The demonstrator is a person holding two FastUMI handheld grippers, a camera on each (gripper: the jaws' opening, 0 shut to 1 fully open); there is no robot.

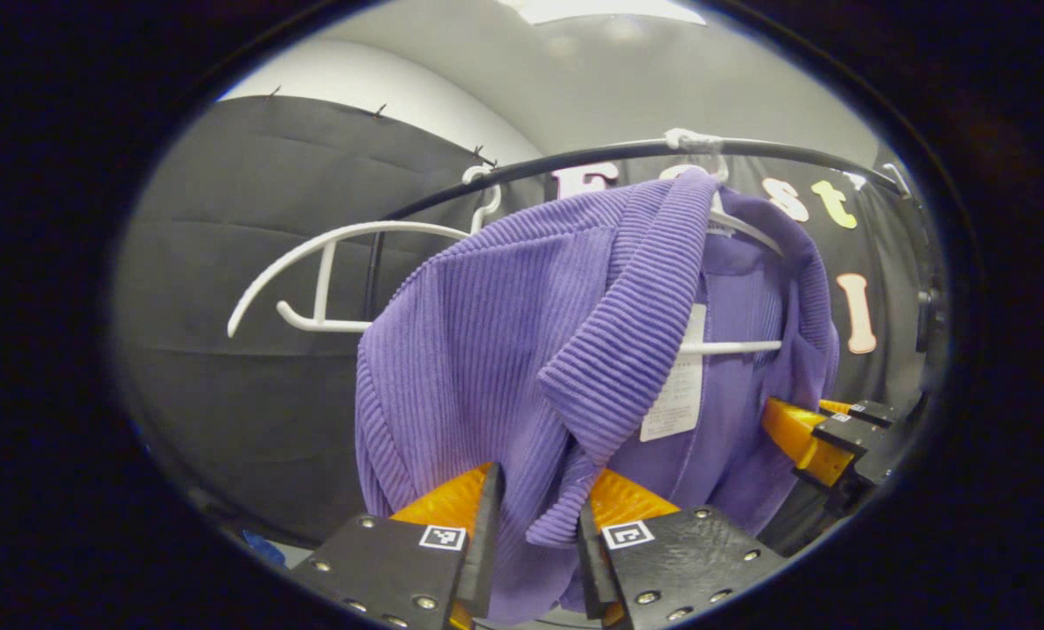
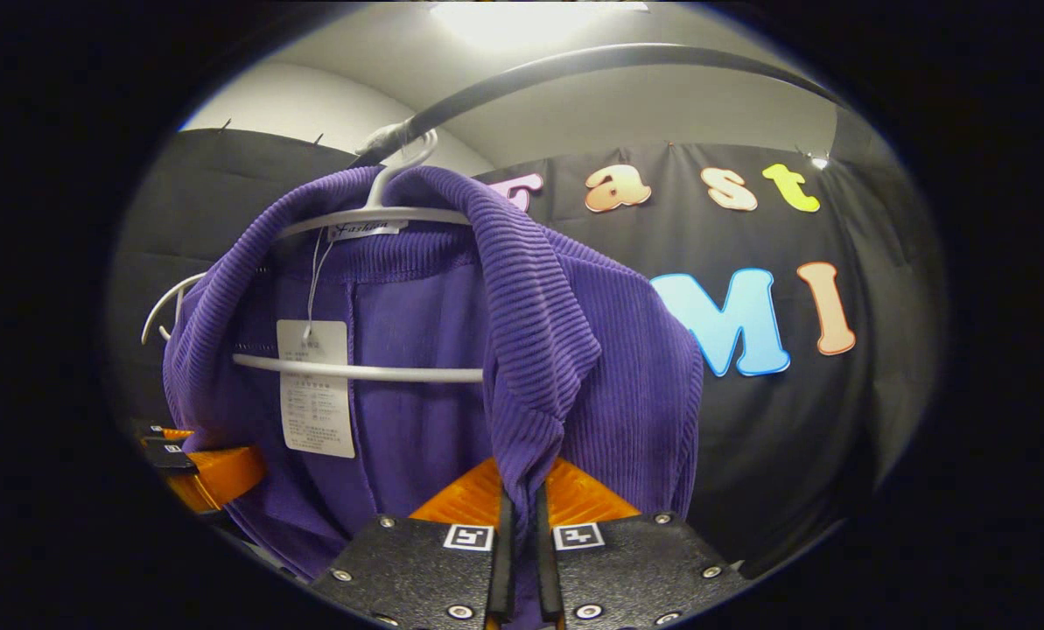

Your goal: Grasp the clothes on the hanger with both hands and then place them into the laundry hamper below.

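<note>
My right gripper's (image 2: pixel 522 534) fingers stand nearly together, with only a thin fold of the purple ribbed garment (image 2: pixel 565 350) pinched between them; both fingers press on that cloth, at the lower end of the garment's front edge below its lapel. My left gripper's (image 1: pixel 535 516) fingers stand further apart, one on each side of a hanging strip of the same garment (image 1: pixel 486 350); the cloth passes through the gap, but I cannot tell whether both fingers actually press on it.

Just beyond the fingers, the garment hangs open-fronted on a white hanger (image 2: pixel 360 372), whose crossbar runs across the garment's inside. A white paper tag (image 2: pixel 316 398) dangles on a thread from the garment's neck, lying against the inner back panel. In the left gripper view I see the same tag (image 1: pixel 675 385) just past the folded lapel.

In the right gripper view, the left gripper (image 2: pixel 202 472) shows at the garment's far lower edge, beside its hem. In the left gripper view, the right gripper (image 1: pixel 823 437) sits likewise at the garment's opposite side, against the cloth.

Beside the garment, a second white hanger (image 1: pixel 329 280) hangs bare. Both hangers hook over a dark rail (image 1: pixel 522 171) that arches above the garment. Behind the garment stands the booth's black cloth wall (image 1: pixel 250 262), and above that a pale ceiling with a light (image 2: pixel 530 17).
</note>
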